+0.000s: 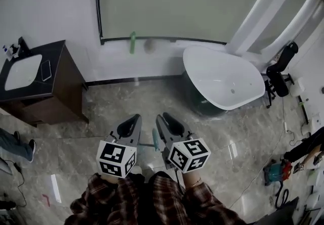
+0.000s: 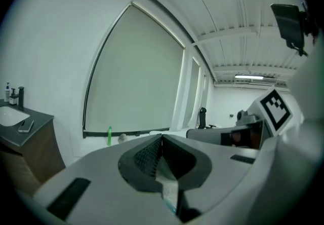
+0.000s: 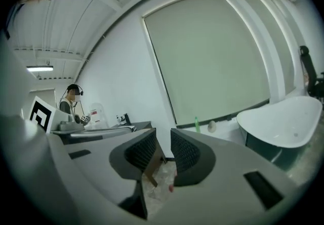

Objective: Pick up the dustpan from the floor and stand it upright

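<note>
Dustpan handle (image 1: 156,140), as I judge the pale teal stick, sits between the grippers, and neither holds it. The left gripper (image 2: 161,139) is pinched closed on nothing; the right gripper (image 3: 162,139) is slightly parted and empty. Whether the dustpan stands upright is unclear. Beyond, the bathtub (image 1: 223,79) and sink (image 1: 23,72) look empty.

Open floor (image 1: 136,98) ahead — bounded by vanity (image 1: 55,92) at left, bathtub (image 1: 223,78) at right.

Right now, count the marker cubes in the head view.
2. One marker cube rides on the left gripper, the other on the right gripper. None seems hidden.
</note>
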Demonstrator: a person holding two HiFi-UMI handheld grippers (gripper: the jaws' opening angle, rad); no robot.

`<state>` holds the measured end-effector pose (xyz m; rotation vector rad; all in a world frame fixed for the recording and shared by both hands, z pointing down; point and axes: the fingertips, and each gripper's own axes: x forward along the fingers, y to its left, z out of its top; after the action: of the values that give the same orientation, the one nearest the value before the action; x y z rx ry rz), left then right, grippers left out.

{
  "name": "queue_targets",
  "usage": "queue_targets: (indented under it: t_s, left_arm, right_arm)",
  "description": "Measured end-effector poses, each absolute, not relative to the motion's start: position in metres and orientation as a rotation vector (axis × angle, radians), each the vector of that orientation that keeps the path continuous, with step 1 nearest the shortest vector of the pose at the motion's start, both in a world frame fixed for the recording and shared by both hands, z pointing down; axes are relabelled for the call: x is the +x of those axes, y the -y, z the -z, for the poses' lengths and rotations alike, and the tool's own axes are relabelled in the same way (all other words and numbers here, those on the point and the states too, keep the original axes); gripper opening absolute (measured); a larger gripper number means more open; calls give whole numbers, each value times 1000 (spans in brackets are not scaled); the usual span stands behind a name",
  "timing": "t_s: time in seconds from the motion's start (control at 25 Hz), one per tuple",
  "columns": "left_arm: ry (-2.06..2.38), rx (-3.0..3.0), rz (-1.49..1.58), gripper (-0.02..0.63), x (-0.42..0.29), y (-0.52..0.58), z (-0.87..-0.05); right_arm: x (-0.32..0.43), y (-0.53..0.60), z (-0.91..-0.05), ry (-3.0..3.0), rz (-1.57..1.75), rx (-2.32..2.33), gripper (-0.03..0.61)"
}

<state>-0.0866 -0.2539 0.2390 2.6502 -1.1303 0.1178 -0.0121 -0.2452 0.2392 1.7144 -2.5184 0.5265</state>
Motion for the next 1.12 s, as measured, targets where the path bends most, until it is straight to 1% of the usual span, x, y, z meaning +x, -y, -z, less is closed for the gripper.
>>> queue_targets:
  t_s: [0.04,0.08,0.16,0.2,0.68,1.12]
  left_arm:
    - [1125,2662,-111,12,-86,253,-233]
    - [1121,2671,-103,11,-87,253,-228]
    - [1117,2689,-88,12,-88,251,-219]
    - [1113,2699,-82,11,-89,251,-214]
    - [1072,2741,-92,12,-88,240,-212]
    - [1084,2717,-93,12,-91,246,-218]
  right_arm:
    - [-13,243,-227,2523,-473,1738,97]
    - [-13,241,-217,2521,-414,1765,81]
    - [-13,235,-199,2509,-298,1806,16]
    - [-15,232,-194,2504,-255,1812,12]
    - [-26,219,-184,2504,-169,1781,11]
    - [-35,225,-191,2524,-207,1722,11]
